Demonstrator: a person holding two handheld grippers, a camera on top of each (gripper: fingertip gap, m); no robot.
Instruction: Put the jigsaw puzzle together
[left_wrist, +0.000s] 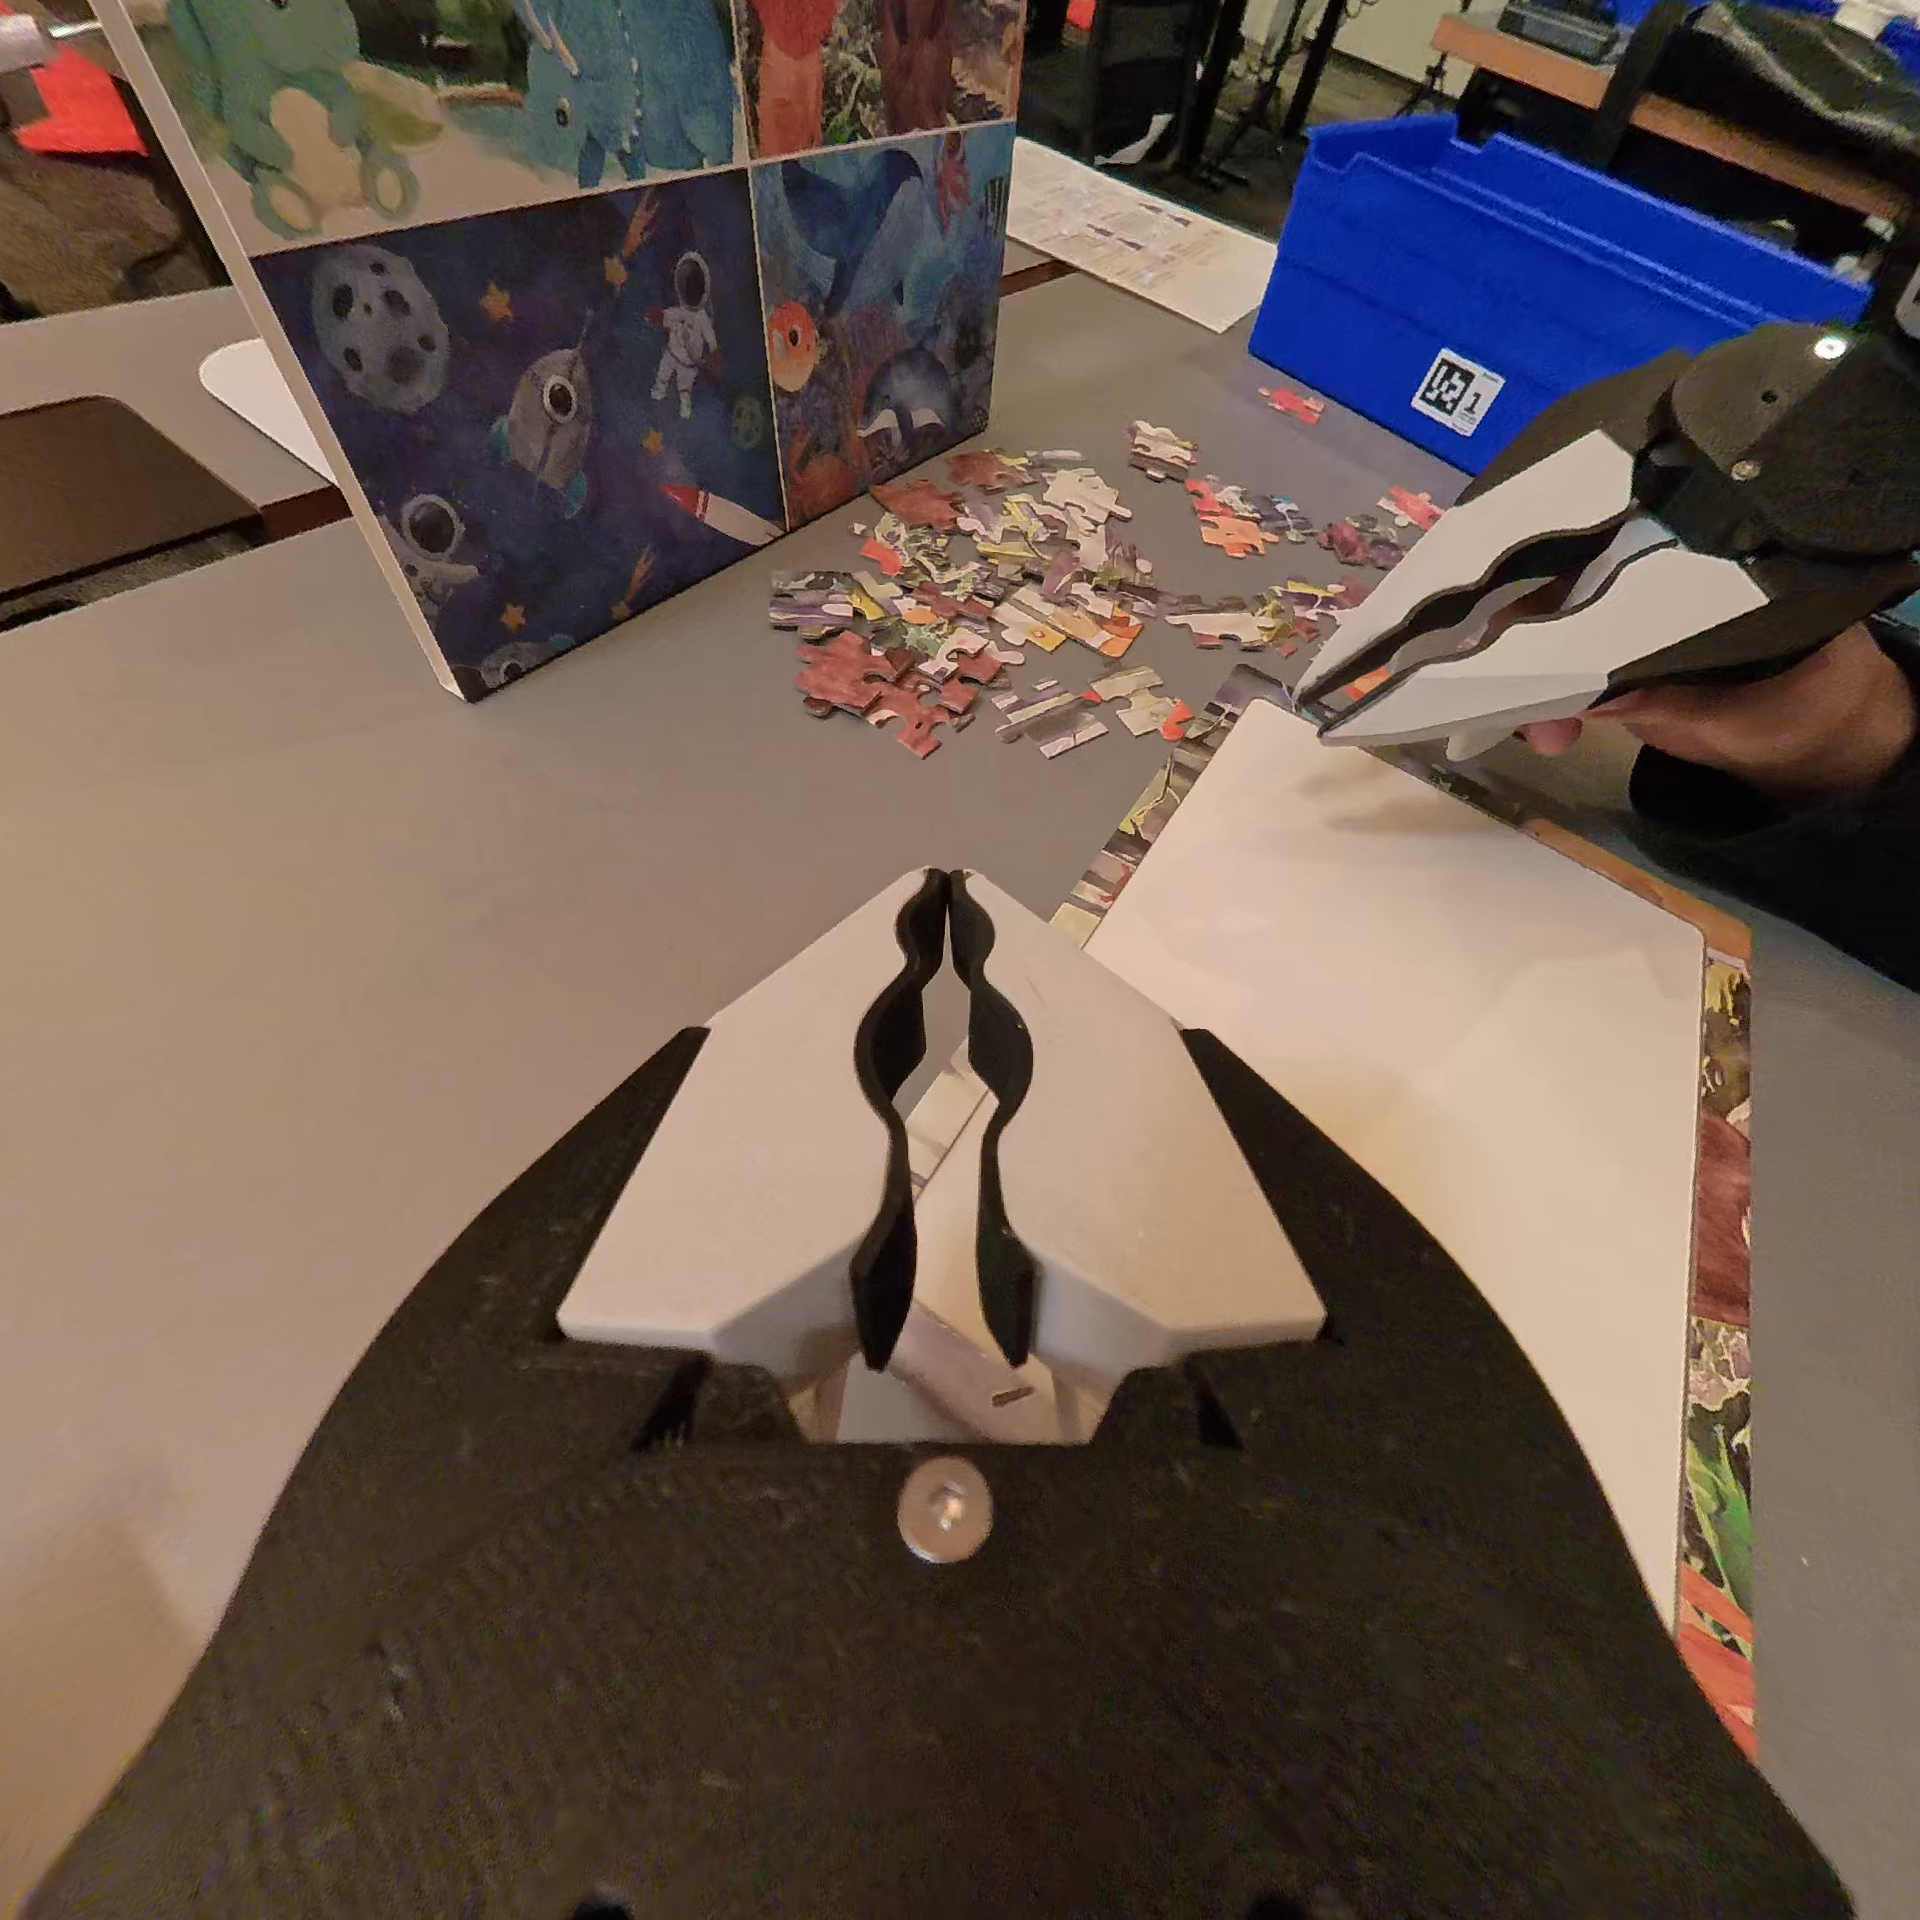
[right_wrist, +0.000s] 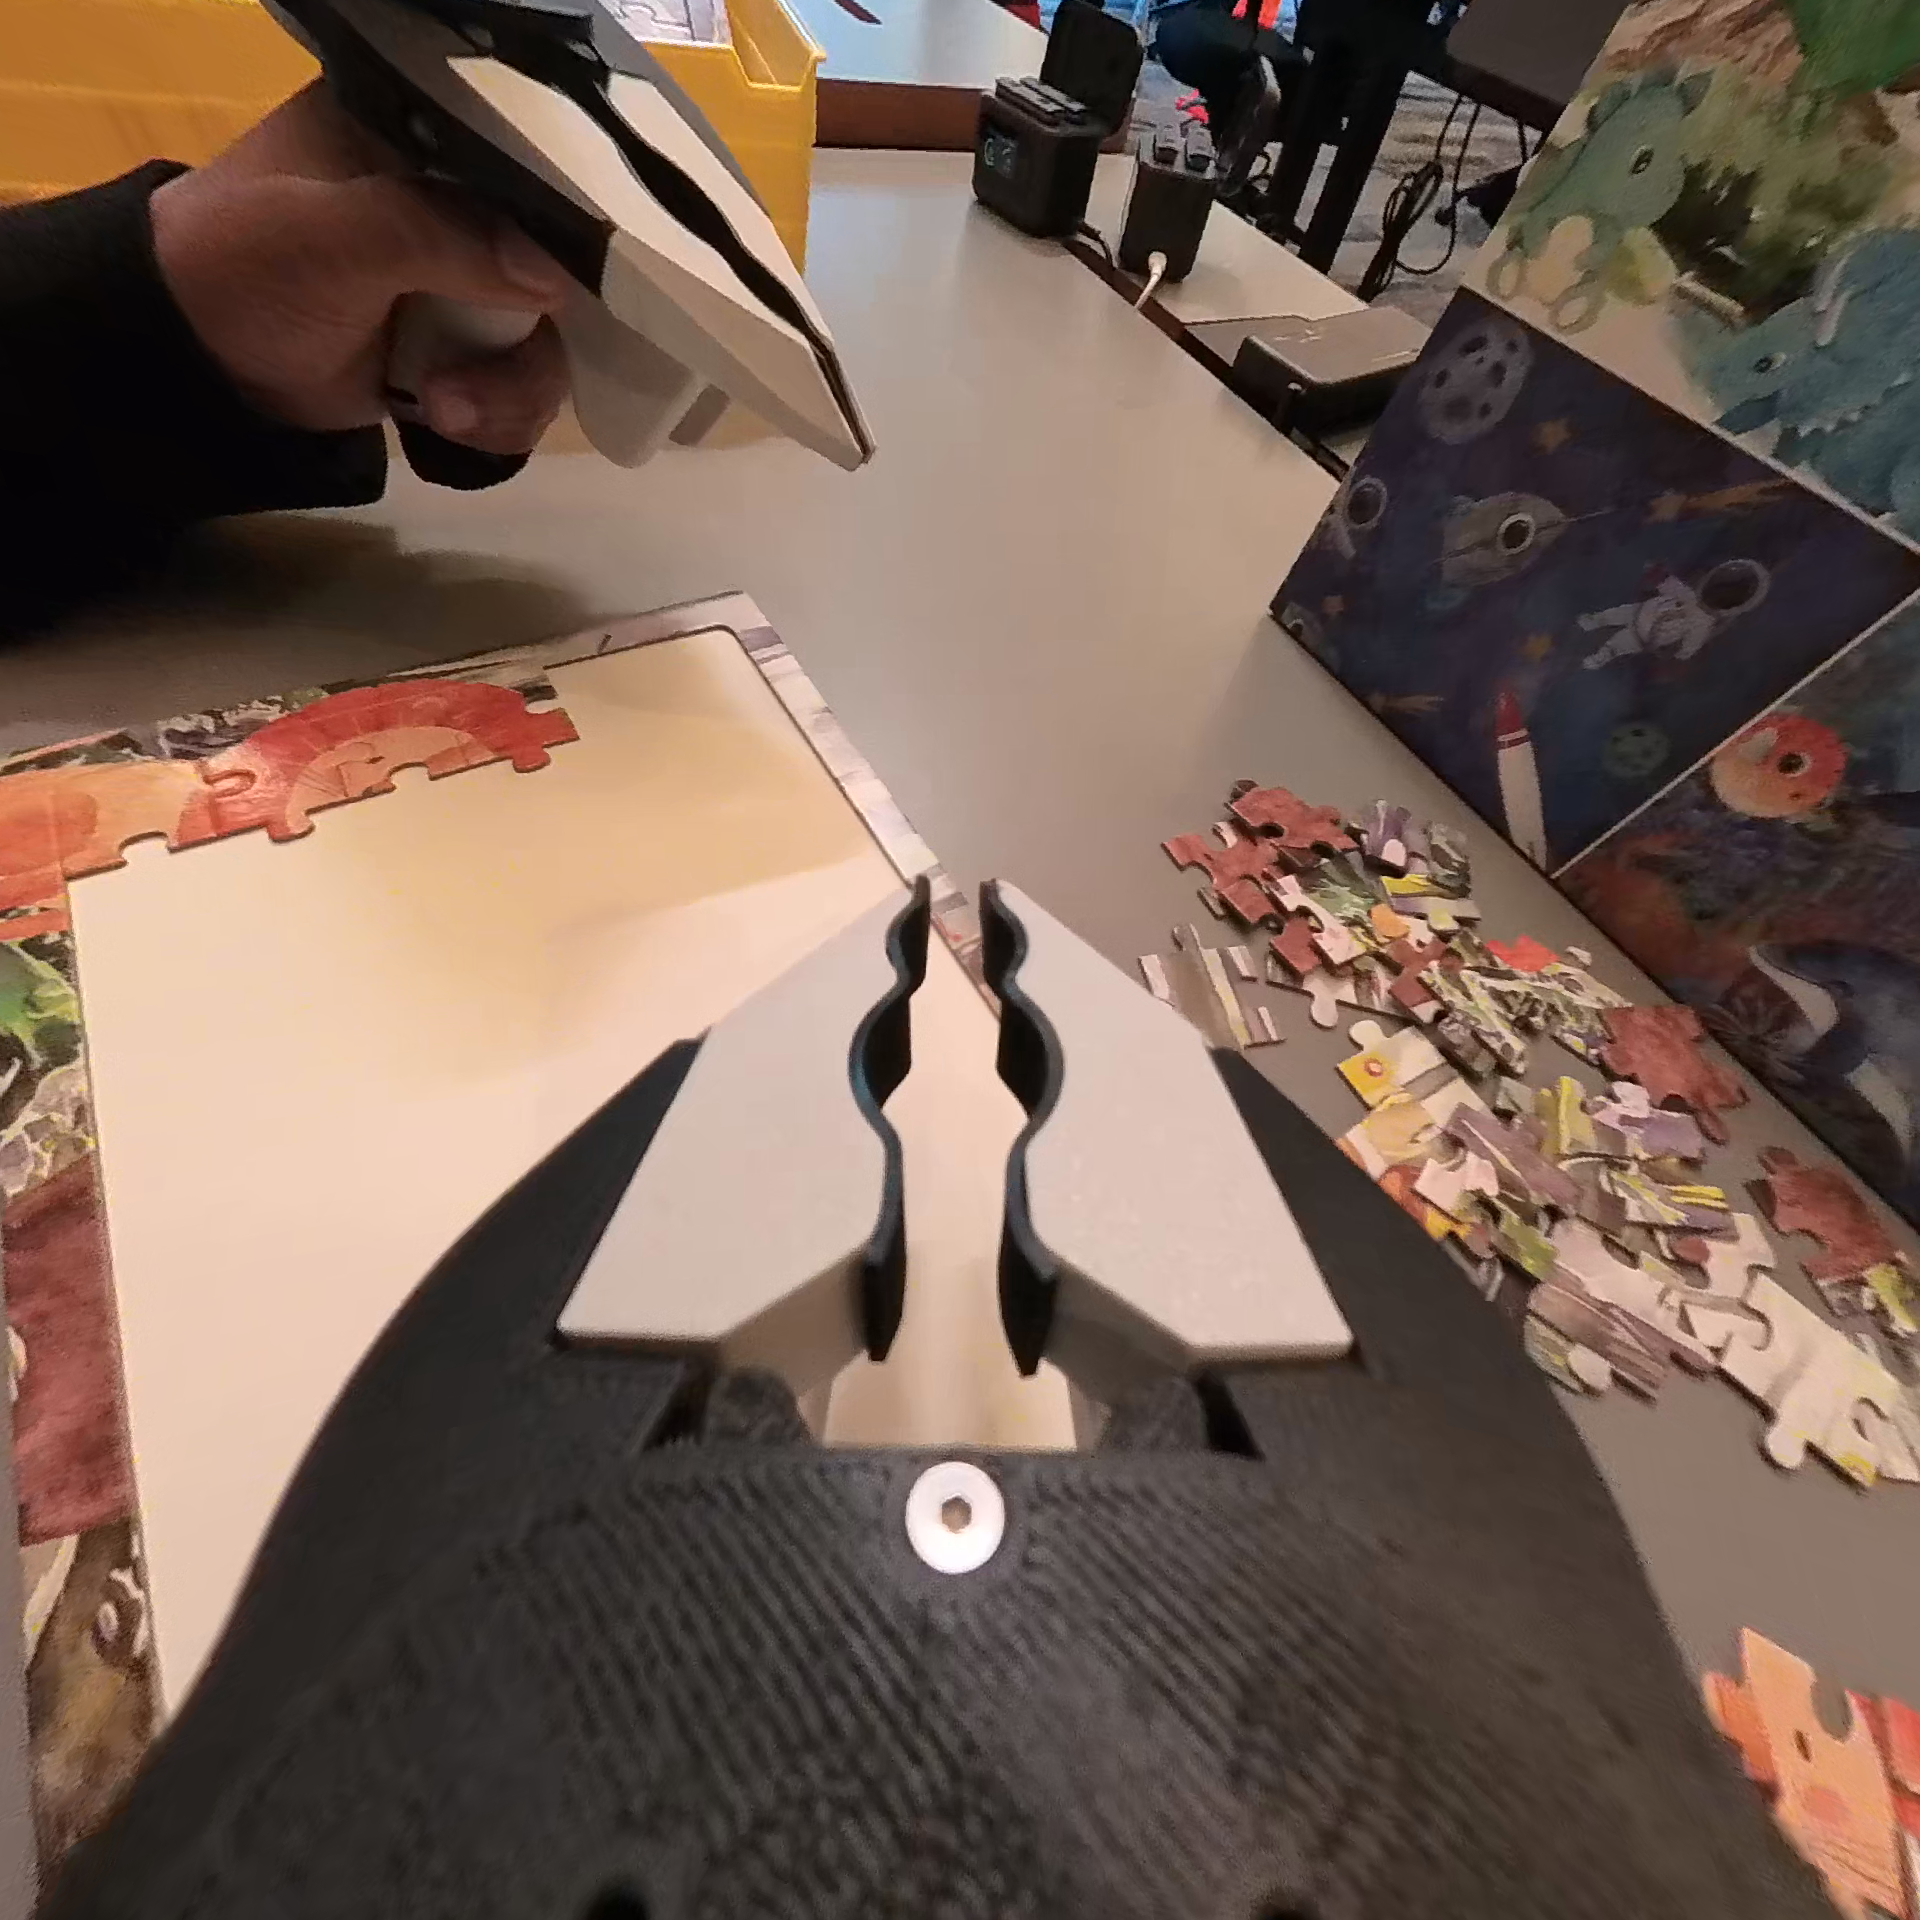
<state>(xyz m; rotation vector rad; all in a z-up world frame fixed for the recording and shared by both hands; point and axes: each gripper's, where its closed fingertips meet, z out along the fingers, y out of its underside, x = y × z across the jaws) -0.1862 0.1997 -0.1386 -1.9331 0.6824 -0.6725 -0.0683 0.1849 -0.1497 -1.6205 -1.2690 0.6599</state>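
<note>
The puzzle tray (right_wrist: 416, 1039) lies flat, with a white inner field and a colourful printed frame; it also shows in the left wrist view (left_wrist: 1403, 1039). A few joined red and orange pieces (right_wrist: 384, 743) sit along its far edge. A pile of loose pieces (right_wrist: 1507, 1101) lies on the grey table to the right of the tray, also seen in the left wrist view (left_wrist: 997, 592). My right gripper (right_wrist: 954, 896) hovers over the tray's right corner, jaws a little apart and empty. My left gripper (left_wrist: 948, 881) is shut and empty, above the table by the tray's left edge.
The upright puzzle box (left_wrist: 623, 364) with space and sea pictures stands behind the pile. A blue bin (left_wrist: 1507, 260) is at the back right, a yellow bin (right_wrist: 748, 94) and black devices (right_wrist: 1049, 145) at the far side. One orange piece (right_wrist: 1818, 1766) lies apart. One gripper's finger ends stand about 12 cm off the other's. Measured from the fingertips, the orange piece (right_wrist: 1818, 1766) is 25 cm or so from the right gripper and 35 cm from the left. Look for it in the left wrist view (left_wrist: 1230, 530) too.
</note>
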